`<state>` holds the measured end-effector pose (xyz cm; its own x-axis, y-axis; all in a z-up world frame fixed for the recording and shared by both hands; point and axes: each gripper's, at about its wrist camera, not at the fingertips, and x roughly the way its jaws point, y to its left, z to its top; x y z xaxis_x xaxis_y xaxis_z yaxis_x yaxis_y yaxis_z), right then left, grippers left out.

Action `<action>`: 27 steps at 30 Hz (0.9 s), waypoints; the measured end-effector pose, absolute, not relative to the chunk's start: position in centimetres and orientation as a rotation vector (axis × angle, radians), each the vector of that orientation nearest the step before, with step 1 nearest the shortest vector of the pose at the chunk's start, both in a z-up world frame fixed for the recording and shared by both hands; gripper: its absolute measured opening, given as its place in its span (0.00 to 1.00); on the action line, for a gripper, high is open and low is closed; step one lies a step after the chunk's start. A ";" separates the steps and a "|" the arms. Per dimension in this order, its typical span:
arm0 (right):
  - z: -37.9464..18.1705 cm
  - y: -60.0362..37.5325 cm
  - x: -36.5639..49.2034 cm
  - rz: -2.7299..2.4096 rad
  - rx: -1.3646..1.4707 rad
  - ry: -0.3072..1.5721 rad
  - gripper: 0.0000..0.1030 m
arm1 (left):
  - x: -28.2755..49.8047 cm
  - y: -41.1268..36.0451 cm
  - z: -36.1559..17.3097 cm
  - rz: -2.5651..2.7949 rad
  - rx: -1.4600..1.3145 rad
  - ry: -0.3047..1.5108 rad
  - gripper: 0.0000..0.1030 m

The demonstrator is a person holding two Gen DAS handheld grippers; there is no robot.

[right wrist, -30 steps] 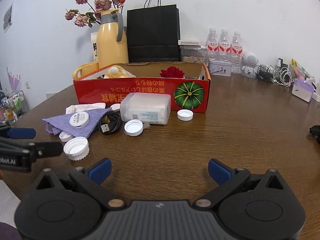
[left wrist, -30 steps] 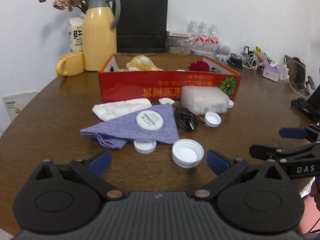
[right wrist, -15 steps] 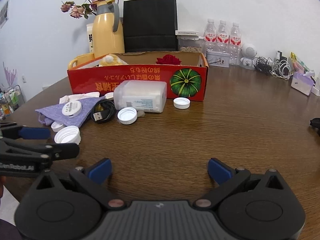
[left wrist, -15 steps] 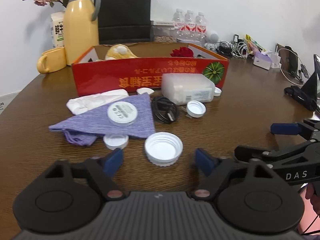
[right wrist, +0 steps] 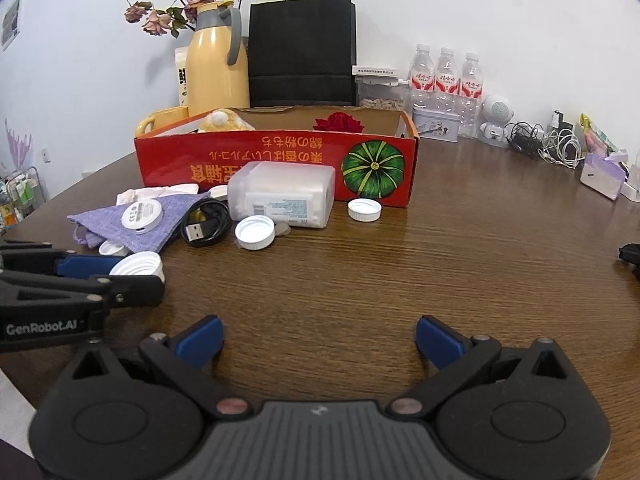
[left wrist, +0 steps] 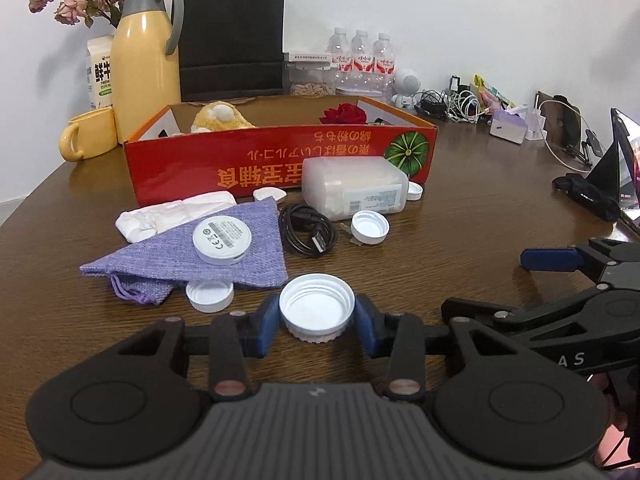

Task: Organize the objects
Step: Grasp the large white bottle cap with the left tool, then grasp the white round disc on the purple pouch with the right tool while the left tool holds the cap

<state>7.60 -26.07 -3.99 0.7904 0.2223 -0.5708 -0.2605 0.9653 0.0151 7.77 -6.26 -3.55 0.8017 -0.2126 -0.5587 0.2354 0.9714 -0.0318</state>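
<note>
the left gripper (left wrist: 317, 322) pinched the big white cap (left wrist: 317, 307) at six o'clock on the table (left wrist: 460, 216), likely bound for the red box (left wrist: 280, 160) at twelve; the right gripper (right wrist: 318, 342) idled, fingers spread.

Bright, even indoor light | soft sheen on the wooden table (right wrist: 440, 248) | faint shadows under the red box (left wrist: 280, 160) | strong fisheye bending at edges, dark corners | centre sharp, slight softness on the far wall (right wrist: 500, 8) and the edge clutter
</note>
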 end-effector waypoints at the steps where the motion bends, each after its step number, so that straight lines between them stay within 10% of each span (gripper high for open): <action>1: -4.0 -26.0 7.6 0.259 -0.065 0.603 1.00 | 7.6 -6.1 -3.4 -0.242 0.037 0.584 0.39; 15: -2.5 -23.0 8.1 0.364 -0.077 0.545 0.98 | 5.7 -1.1 -0.6 -0.140 0.008 0.457 0.39; 27: -1.2 -15.8 11.4 0.572 -0.076 0.535 0.50 | 6.7 3.7 -0.7 -0.024 -0.017 0.463 0.39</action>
<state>11.42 -15.78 -1.19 0.7086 0.4958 -0.5021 -0.5343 0.8418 0.0772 6.73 3.75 -0.72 0.8943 -0.0269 -0.4467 0.0193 0.9996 -0.0215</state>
